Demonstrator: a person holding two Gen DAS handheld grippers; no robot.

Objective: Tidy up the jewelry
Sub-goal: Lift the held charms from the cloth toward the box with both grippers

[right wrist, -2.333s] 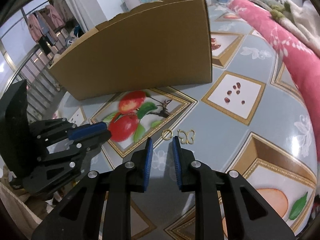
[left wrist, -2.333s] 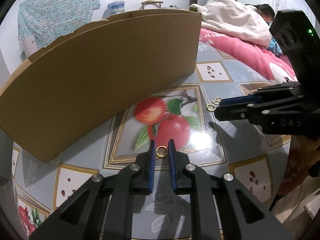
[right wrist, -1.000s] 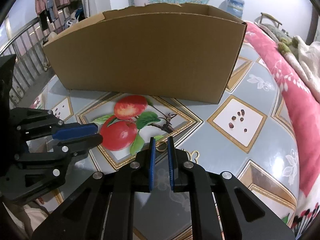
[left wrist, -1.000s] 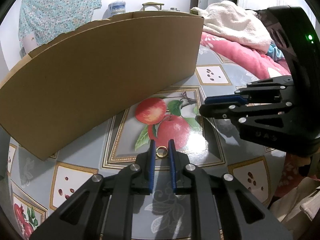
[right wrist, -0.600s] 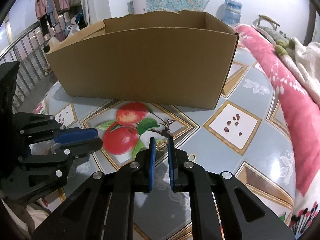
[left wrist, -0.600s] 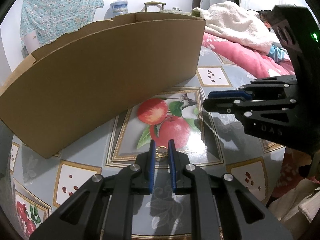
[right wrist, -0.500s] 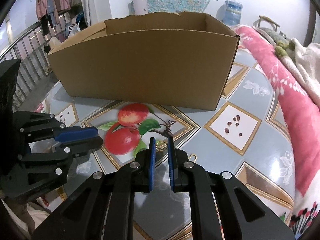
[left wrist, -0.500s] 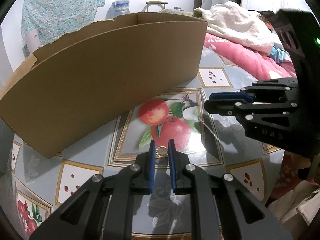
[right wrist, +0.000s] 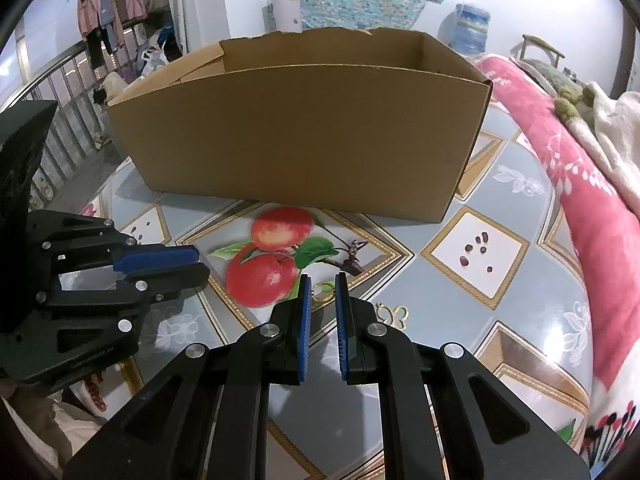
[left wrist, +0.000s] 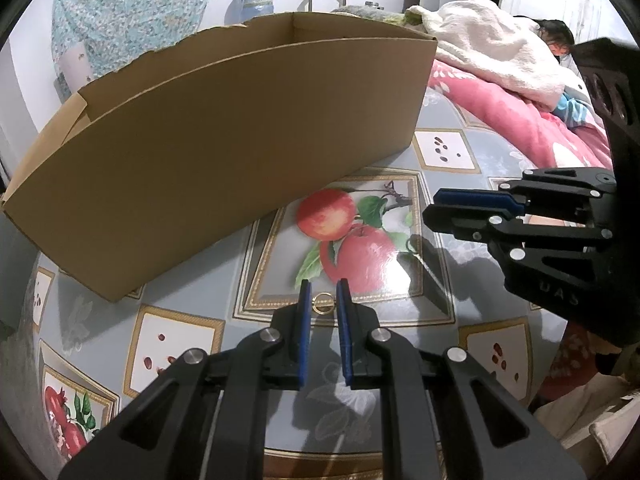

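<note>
A small gold ring (left wrist: 323, 304) sits pinched between the blue pads of my left gripper (left wrist: 322, 292), held just above the fruit-patterned table (left wrist: 192, 292). In the right wrist view my right gripper (right wrist: 320, 281) is shut on a second gold ring (right wrist: 322, 292) near the printed apples. A gold butterfly-shaped piece (right wrist: 394, 314) lies on the table just right of that gripper. The open cardboard box (right wrist: 300, 132) stands beyond both grippers; its inside is mostly hidden. Each gripper shows in the other's view: the left gripper (right wrist: 202, 264) at the left, the right gripper (left wrist: 430, 208) at the right.
A pink blanket (right wrist: 580, 200) borders the table's right side, and a person lies under a white cover (left wrist: 500, 52) behind it. A metal railing with hanging clothes (right wrist: 60, 120) is at the far left. The box (left wrist: 240, 140) fills the table's far half.
Both grippers keep their rings. The right gripper has drawn slightly up and back, so more of the box's inside shows. The left view has tilted a little.
</note>
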